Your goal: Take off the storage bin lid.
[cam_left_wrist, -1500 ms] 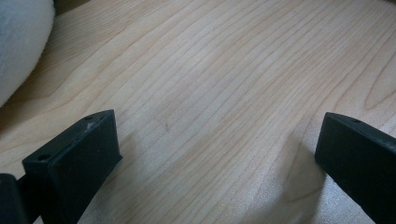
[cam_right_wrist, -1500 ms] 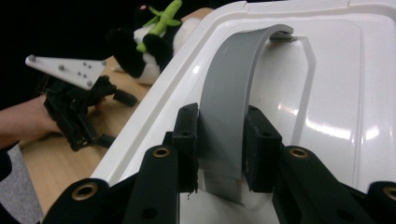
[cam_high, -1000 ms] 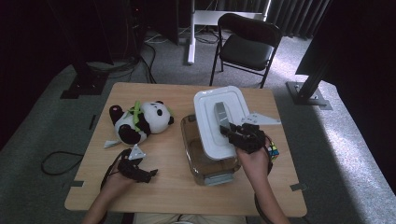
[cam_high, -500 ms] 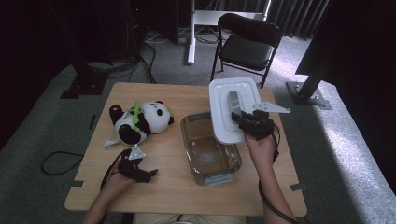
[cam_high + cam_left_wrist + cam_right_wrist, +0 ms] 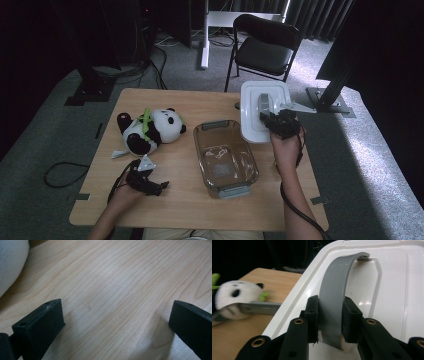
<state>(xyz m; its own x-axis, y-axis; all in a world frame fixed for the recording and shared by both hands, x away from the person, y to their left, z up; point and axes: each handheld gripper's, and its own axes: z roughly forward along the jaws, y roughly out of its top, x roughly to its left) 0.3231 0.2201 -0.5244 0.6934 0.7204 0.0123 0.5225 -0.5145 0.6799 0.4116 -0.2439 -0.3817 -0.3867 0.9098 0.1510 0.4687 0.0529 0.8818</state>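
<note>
My right gripper (image 5: 271,118) is shut on the grey arched handle (image 5: 337,285) of a white lid (image 5: 252,112), holding it over the far right part of the table. In the right gripper view both pads clamp the handle low down on the lid (image 5: 392,290). A clear rectangular container (image 5: 225,157) stands uncovered in the middle of the table, left of the lid. My left gripper (image 5: 150,186) rests near the front left edge, jaws wide apart with only bare wood (image 5: 115,290) between them.
A panda plush (image 5: 150,130) with green trim lies at the left of the table, behind my left gripper; its white fur (image 5: 10,262) is close by. A black chair (image 5: 265,50) stands beyond the far edge. The wooden table (image 5: 200,210) ends just right of the lid.
My right gripper has carried the lid off the container, toward the far right, leaving the container uncovered. The left gripper has stayed put.
</note>
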